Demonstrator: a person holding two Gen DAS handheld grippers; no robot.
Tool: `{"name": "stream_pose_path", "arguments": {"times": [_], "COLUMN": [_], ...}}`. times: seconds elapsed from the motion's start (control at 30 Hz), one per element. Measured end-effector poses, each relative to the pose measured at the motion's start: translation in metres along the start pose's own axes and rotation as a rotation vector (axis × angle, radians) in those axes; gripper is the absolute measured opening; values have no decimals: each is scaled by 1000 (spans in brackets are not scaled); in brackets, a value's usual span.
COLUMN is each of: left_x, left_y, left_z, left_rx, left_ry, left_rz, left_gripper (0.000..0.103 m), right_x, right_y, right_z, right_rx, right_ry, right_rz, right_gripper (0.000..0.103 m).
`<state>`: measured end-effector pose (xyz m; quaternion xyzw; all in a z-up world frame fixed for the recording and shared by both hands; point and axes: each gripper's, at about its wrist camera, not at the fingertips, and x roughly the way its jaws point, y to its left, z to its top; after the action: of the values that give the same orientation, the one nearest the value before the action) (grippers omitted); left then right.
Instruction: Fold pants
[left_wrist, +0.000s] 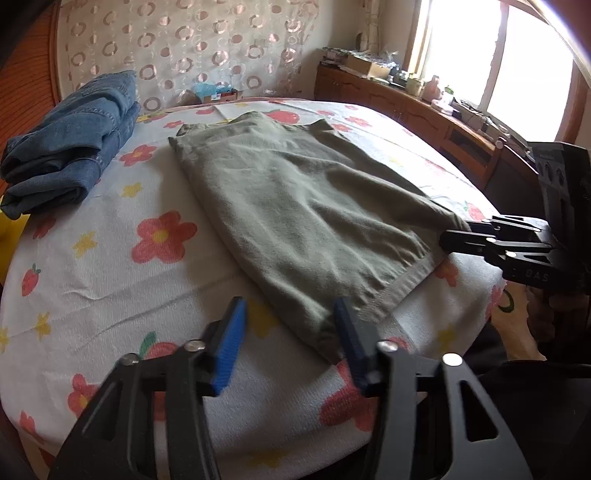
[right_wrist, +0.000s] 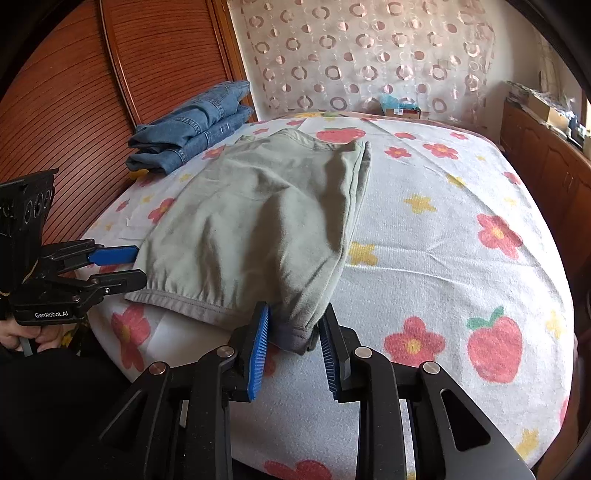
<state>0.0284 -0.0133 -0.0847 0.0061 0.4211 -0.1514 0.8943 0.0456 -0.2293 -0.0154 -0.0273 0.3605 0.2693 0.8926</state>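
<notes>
Olive-green pants (left_wrist: 295, 206) (right_wrist: 258, 221) lie folded and flat on the flowered bed sheet (left_wrist: 110, 280) (right_wrist: 443, 258). Their near hem reaches the bed's front edge. My left gripper (left_wrist: 291, 302) is open, and the near left corner of the pants lies loose against its right finger. From the right wrist view the left gripper (right_wrist: 140, 264) sits at the pants' left edge. My right gripper (right_wrist: 296, 307) stands open around the near right corner, which sits bunched between the pads without being squeezed. The right gripper (left_wrist: 456, 229) also shows side-on at that corner.
A stack of folded blue jeans (left_wrist: 74, 136) (right_wrist: 195, 125) rests at the bed's far left by the slatted wooden headboard (right_wrist: 74, 92). A cluttered wooden cabinet (left_wrist: 406, 99) runs under the bright window (left_wrist: 517, 62) on the right. A hand (right_wrist: 22, 336) holds the left gripper's handle.
</notes>
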Motion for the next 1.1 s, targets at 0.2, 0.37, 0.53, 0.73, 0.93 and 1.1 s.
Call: {"name": "stream_pose_path", "arguments": {"times": [0.2, 0.37, 0.53, 0.73, 0.93, 1.1], "left_x": [-2, -10, -25, -44, -59, -48], "left_y": [-7, -6, -5, -4, -3, 12], "left_z": [-1, 1, 5, 14, 26, 46], "left_rx": [26, 29, 38, 33, 44, 28], "left_ry": [-4, -33, -71, -115, -163, -180], "left_rz": [-48, -54, -53, -63, -54, -29], "left_gripper": [15, 5, 4, 4, 4, 4], "right_x": [-2, -7, -14, -27, -39, -27], "right_y": [2, -2, -1, 3, 7, 2], "right_z": [0, 0, 2, 6, 14, 36], "right_rx": [-20, -6, 4, 2, -3, 4], "right_ry": [-12, -32, -51, -83, -135, -182], "right_rz": [6, 29, 58, 89, 99, 113], "right_gripper": [20, 17, 15, 15, 15, 15]}}
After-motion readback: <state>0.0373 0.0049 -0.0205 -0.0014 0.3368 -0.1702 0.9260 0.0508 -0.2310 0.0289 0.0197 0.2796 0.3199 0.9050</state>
